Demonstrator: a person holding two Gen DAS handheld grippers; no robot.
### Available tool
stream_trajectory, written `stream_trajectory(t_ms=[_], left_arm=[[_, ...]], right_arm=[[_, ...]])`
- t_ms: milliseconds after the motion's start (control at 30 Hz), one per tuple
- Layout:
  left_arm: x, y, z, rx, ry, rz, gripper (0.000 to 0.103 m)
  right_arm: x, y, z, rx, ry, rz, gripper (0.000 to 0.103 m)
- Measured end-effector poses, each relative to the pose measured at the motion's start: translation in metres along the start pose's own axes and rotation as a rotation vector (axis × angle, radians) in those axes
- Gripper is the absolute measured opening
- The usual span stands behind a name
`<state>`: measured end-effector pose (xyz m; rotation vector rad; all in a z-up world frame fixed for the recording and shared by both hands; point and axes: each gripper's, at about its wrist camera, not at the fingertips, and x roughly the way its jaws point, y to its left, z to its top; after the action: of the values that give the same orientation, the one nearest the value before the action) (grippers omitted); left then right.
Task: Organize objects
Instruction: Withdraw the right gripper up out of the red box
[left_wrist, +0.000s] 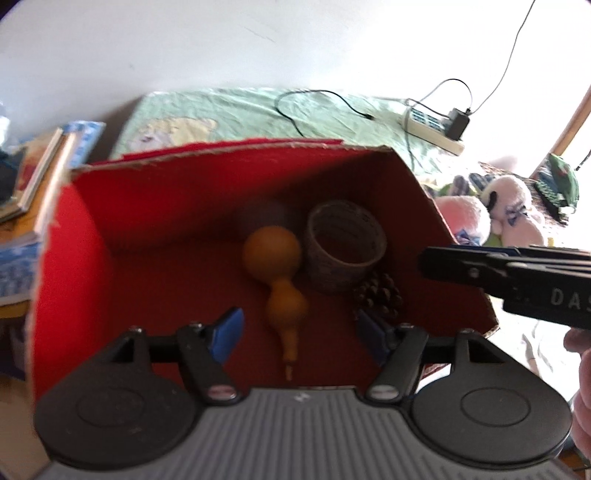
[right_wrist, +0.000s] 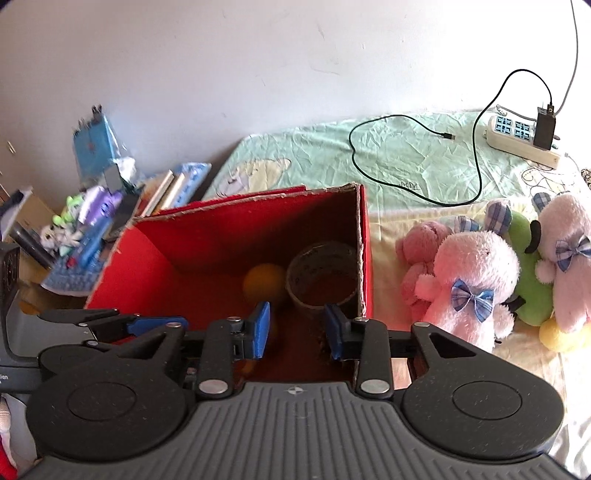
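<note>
Both claws (left_wrist: 299, 332) (right_wrist: 295, 328) (spread, empty) hover over red box (left_wrist: 147, 221) holding gourd (left_wrist: 275, 266).

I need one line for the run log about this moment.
left gripper: open, empty, above red box | right gripper: open, empty | in box: gourd, woven basket, pine cone | plush toys: outside

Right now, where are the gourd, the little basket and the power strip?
gourd (left_wrist: 272, 248): left wrist view, on its big round bulb.
little basket (left_wrist: 334, 271): left wrist view, on its woven side.
power strip (right_wrist: 524, 146): right wrist view, on its white body.
</note>
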<state>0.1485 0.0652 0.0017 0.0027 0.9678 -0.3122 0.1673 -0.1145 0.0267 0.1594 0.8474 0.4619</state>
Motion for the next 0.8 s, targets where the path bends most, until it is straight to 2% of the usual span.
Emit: stream_trajectory(t_ms=[167, 300, 633, 800], left_arm=[[-0.018, -0.017, -0.005, 0.011, -0.035, 0.112, 0.077], [-0.030, -0.033, -0.012, 0.017, -0.054, 0.195, 0.079], [-0.049, -0.044, -0.031, -0.064, -0.049, 0.303, 0.082], [-0.057, -0.052, -0.039, -0.082, -0.050, 0.360, 0.083]], right_arm=[[-0.014, -0.001, -0.010, -0.011, -0.036, 0.044, 0.035], [-0.023, 0.001, -0.015, -0.033, -0.065, 0.070, 0.035], [-0.041, -0.002, -0.033, -0.062, -0.094, 0.115, 0.035], [-0.051, -0.007, -0.039, -0.057, -0.091, 0.165, 0.036]])
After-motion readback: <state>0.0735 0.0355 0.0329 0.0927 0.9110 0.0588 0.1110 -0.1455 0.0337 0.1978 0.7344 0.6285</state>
